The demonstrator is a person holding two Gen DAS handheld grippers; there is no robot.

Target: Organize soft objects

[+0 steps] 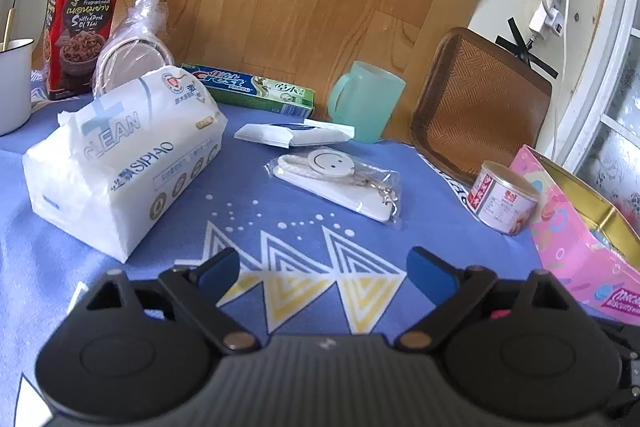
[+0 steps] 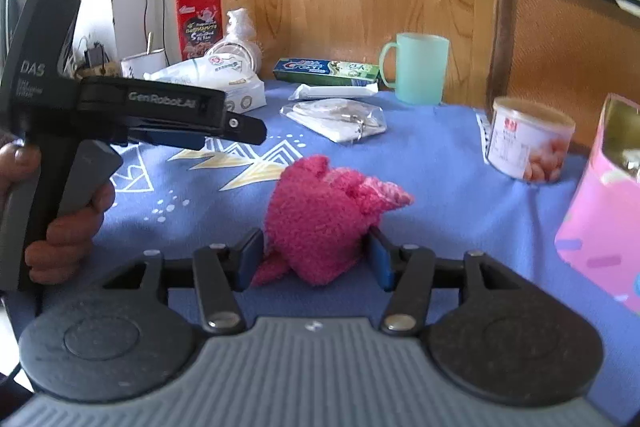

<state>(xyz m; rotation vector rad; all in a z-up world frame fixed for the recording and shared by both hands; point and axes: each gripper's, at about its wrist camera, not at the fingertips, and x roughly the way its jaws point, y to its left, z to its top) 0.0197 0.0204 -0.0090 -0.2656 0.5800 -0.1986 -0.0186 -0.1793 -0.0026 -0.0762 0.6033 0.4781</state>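
Right gripper (image 2: pixel 316 259) is on the pink sock (image 2: pixel 320 219): the fuzzy bundle sits between its blue pads (image 2: pixel 250 255), both pads pressing its sides, pinched. The sock is at the near edge of the blue cloth (image 2: pixel 440 155), dead centre at 6 o'clock in the right wrist view, its lighter cuff end pointing toward 2 o'clock.

Over at 9 o'clock in that same view, a hand (image 2: pixel 76 223) grips the handle of the left gripper (image 1: pixel 324 267), which points across the table toward 3 o'clock. From its own camera, the left gripper's jaws are spread wide with nothing between them, only the triangle pattern of the cloth below.

Ahead of the left gripper: tissue pack (image 1: pixel 124 163) at 10 o'clock, bagged smiley keyring (image 1: pixel 340 183) at 12 o'clock, wipes packet (image 1: pixel 292 135) just behind it, toothpaste box (image 1: pixel 252 91) and green mug (image 1: pixel 364 103) at the far edge. Can (image 1: pixel 504 203) sits at 2 o'clock, just beside the pink box (image 1: pixel 576 231) at 3 o'clock, which stands open with a gold lining. Red snack box (image 1: pixel 80 27) stands far at 11 o'clock.
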